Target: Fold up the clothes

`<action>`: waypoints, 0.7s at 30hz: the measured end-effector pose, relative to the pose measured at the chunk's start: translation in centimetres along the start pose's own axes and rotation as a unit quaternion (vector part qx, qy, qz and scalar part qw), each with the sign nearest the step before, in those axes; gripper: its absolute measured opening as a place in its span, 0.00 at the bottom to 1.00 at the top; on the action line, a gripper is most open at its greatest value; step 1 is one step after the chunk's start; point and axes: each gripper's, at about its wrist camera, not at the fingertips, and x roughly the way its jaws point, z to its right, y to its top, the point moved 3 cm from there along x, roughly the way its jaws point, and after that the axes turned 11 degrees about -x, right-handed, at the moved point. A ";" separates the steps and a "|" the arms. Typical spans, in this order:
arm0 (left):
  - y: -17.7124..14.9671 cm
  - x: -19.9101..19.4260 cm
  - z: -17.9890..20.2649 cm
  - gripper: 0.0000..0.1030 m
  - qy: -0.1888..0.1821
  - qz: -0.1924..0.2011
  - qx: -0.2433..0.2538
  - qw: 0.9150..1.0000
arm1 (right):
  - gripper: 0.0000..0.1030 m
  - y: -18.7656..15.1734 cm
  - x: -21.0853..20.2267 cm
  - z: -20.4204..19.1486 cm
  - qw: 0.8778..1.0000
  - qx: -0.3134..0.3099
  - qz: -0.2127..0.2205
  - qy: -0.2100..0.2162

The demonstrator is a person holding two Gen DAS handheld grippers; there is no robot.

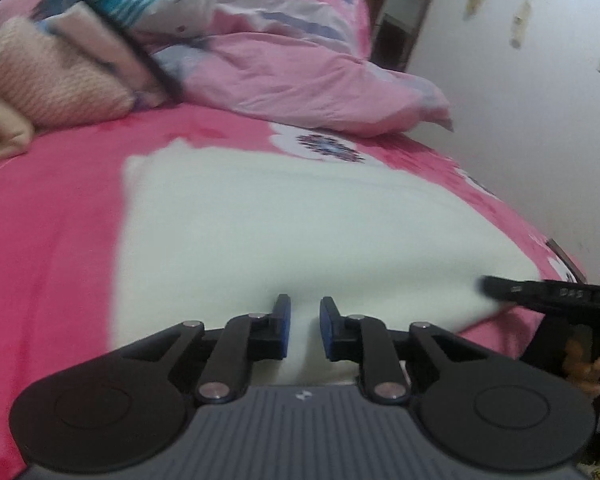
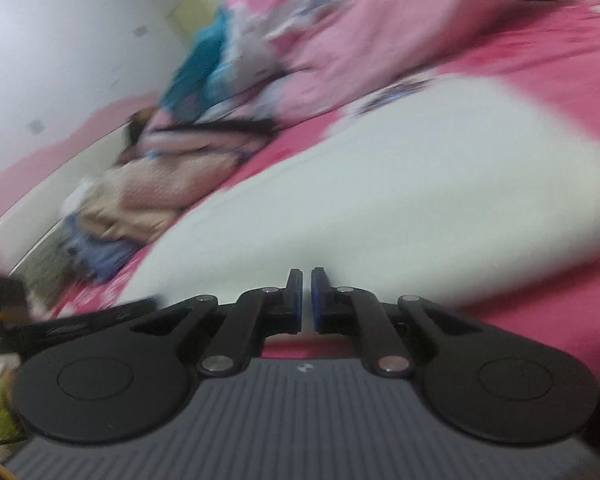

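Where the bed (image 1: 52,240) runs pink under both cameras, the entries go left to right.

Pile (image 1: 40,76): knitted and beige clothes at the far left of the left view, well apart from both tools.

Garment (image 1: 300,220): white, spread flat in a broad smooth rectangle on the bed, long axis running across the left view. Whether it is laid out whole or already doubled over, the blur does not settle.

Left gripper (image 1: 304,328): at the garment's near edge, about mid-length. Jaws parted by a narrow gap, white cloth showing between the pads; whether they pinch it cannot be told.

Right gripper (image 1: 540,292): at the garment's near right corner, a hand (image 1: 588,364) on its handle. In its own view the gripper (image 2: 306,300) has jaws all but closed, a sliver between; no cloth visibly held, though blur leaves that uncertain.

Quilt (image 1: 300,64): pink, heaped at the far side.

Judgement: the garment lies straight ahead of both tools, neither clearly nearer; any fold would carry the near edge away from them.
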 end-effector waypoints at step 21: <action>6.4 -0.6 -1.8 0.73 0.136 -0.001 -0.052 0.989 | 0.47 6.2 5.7 -6.0 0.986 -0.153 0.014 -0.063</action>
